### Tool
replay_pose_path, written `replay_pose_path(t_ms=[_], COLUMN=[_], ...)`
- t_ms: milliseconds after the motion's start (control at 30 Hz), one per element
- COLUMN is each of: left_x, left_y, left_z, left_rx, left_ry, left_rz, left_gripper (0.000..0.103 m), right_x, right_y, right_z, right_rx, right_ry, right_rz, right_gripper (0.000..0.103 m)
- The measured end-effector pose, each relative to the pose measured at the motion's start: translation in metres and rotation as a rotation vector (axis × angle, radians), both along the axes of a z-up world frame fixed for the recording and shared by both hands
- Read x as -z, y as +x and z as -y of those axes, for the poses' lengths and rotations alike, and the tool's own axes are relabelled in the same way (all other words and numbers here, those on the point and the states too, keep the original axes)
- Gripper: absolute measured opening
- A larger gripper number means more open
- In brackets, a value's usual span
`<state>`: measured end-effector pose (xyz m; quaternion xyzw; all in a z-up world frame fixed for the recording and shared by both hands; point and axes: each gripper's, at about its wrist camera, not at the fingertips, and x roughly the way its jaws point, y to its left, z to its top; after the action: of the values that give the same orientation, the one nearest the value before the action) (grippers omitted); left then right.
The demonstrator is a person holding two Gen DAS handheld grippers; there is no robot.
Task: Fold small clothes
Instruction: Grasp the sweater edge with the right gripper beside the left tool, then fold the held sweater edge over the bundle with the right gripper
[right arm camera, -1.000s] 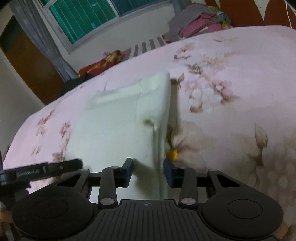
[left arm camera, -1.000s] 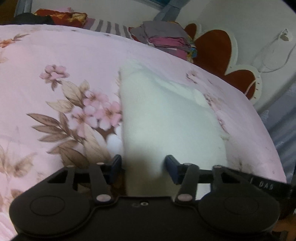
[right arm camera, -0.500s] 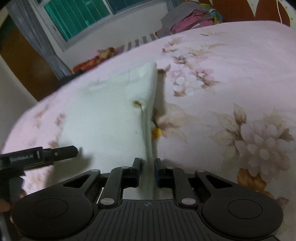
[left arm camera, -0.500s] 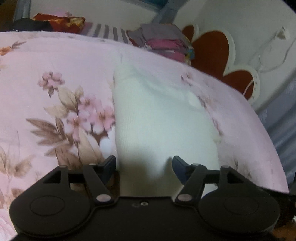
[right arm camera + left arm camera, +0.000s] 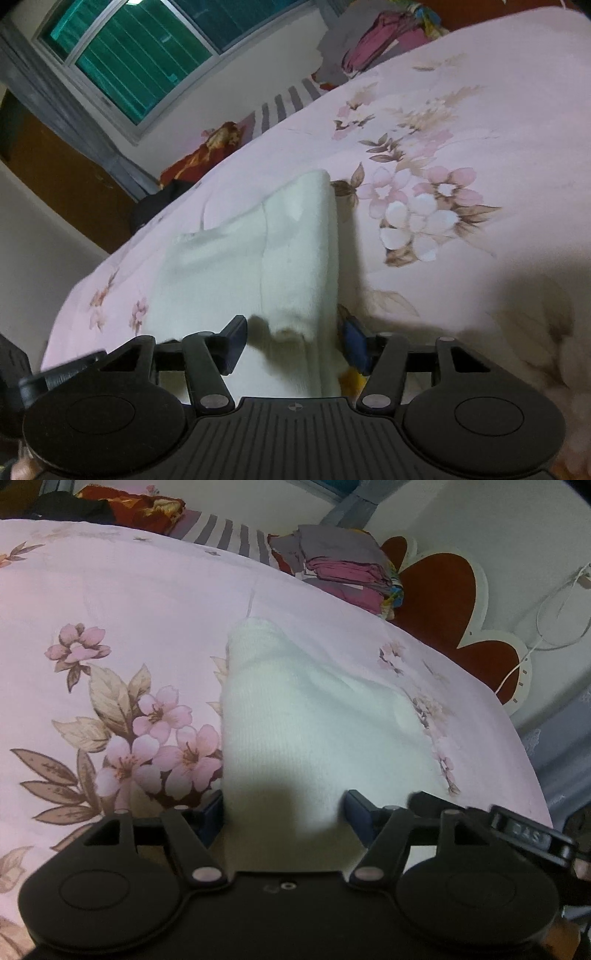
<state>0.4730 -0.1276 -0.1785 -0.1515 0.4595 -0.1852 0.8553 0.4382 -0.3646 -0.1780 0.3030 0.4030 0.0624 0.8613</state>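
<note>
A small white knit garment (image 5: pixel 295 723) lies folded on the pink floral bedsheet (image 5: pixel 110 602). My left gripper (image 5: pixel 284 816) is open, its jaws wide apart on either side of the garment's near edge. In the right wrist view the same garment (image 5: pixel 258 258) lies flat with its folded right edge toward me. My right gripper (image 5: pixel 291 343) is open, its jaws apart around the garment's near right corner. A small yellow bit (image 5: pixel 351 378) shows under that corner.
A stack of folded purple and pink clothes (image 5: pixel 340 568) sits at the far edge of the bed, beside a red and white headboard (image 5: pixel 461 602). Striped and red fabrics (image 5: pixel 147 509) lie at the back. A window (image 5: pixel 147 48) is behind the bed.
My right gripper was pinched on the garment's folded edge half a second ago and has opened. The garment has settled flat. My left gripper has stayed open and widened slightly.
</note>
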Motion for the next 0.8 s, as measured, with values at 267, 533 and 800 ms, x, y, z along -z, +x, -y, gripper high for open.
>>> replay_pose_path(t_ms=[267, 533, 800], left_x=[0.0, -0.019, -0.053], left_y=[0.001, -0.006, -0.022], left_z=[0.013, 0.017, -0.006], left_rx=[0.013, 0.025, 0.036], left_ry=[0.051, 0.074, 0.068], left_rz=[0.023, 0.065, 0.116], left_gripper=[0.055, 0.035, 0.034], right_x=[0.013, 0.0, -0.033], right_y=[0.017, 0.012, 0.007], right_z=[-0.007, -0.016, -0.038], right_rx=[-0.032, -0.064, -0.084], right_ry=[0.003, -0.022, 0.015], right_rz=[0.013, 0.05, 0.111], right_gripper=[0.046, 0.03, 0.029])
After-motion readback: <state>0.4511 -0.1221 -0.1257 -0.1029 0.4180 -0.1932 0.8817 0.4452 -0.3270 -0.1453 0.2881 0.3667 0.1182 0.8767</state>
